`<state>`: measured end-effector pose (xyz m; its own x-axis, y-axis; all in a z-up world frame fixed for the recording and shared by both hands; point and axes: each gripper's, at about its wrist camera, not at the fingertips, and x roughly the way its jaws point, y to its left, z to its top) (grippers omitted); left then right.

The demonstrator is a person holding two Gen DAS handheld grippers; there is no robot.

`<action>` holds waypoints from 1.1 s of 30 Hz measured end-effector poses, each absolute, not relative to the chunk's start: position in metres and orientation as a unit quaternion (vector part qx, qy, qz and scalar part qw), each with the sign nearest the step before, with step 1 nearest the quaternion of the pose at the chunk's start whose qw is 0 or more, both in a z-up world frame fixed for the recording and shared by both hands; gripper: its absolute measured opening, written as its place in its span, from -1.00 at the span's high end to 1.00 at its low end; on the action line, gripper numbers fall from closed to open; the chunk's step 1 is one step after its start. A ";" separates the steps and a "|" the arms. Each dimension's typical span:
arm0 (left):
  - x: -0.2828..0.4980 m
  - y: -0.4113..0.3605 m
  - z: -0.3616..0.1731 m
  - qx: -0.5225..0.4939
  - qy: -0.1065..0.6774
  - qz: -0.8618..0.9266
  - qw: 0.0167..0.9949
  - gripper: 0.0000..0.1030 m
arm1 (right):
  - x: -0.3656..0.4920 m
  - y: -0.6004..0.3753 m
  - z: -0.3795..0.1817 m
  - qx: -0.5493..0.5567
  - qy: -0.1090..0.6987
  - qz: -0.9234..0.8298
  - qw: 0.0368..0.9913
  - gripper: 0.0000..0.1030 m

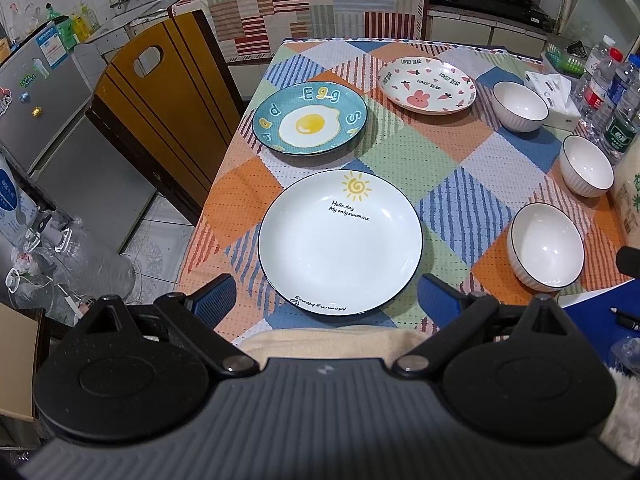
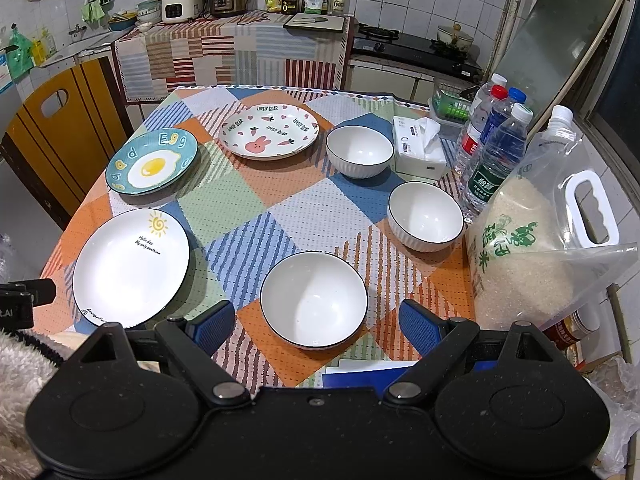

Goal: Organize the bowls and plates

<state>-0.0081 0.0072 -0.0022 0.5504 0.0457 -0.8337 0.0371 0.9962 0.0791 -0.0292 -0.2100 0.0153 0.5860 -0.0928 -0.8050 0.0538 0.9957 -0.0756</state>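
Observation:
Three plates lie on the checked tablecloth: a white sun plate [image 1: 340,240] [image 2: 130,266] nearest, a blue egg plate [image 1: 310,118] [image 2: 152,166] behind it, and a pink rabbit plate [image 1: 427,85] [image 2: 269,131] at the back. Three white bowls stand on the right: near [image 1: 546,246] [image 2: 314,300], middle [image 1: 586,166] [image 2: 425,216], far [image 1: 519,106] [image 2: 359,151]. My left gripper [image 1: 326,300] is open and empty, just short of the sun plate's near rim. My right gripper [image 2: 316,322] is open and empty, its fingers either side of the near bowl's front.
A tissue box [image 2: 418,148], several water bottles [image 2: 496,152] and a big bag of rice [image 2: 532,248] crowd the table's right edge. A wooden chair [image 1: 160,112] stands left of the table. A blue book [image 2: 360,376] lies at the near edge.

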 end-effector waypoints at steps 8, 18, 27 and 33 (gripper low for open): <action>-0.010 0.006 -0.007 0.044 0.477 0.000 0.878 -0.91 | -0.029 -0.210 0.015 -0.021 0.454 -0.041 0.890 -0.78; -0.006 0.008 -0.005 0.051 0.476 -0.010 0.878 -0.91 | -0.028 -0.211 0.016 -0.021 0.439 -0.023 0.898 -0.78; 0.037 0.041 -0.009 0.064 0.468 -0.028 0.881 -0.91 | -0.001 -0.212 0.004 -0.009 0.295 0.126 0.947 -0.78; 0.074 0.066 -0.040 0.037 0.487 -0.061 0.871 -0.91 | 0.040 -0.193 -0.035 0.058 0.310 0.216 0.924 -0.78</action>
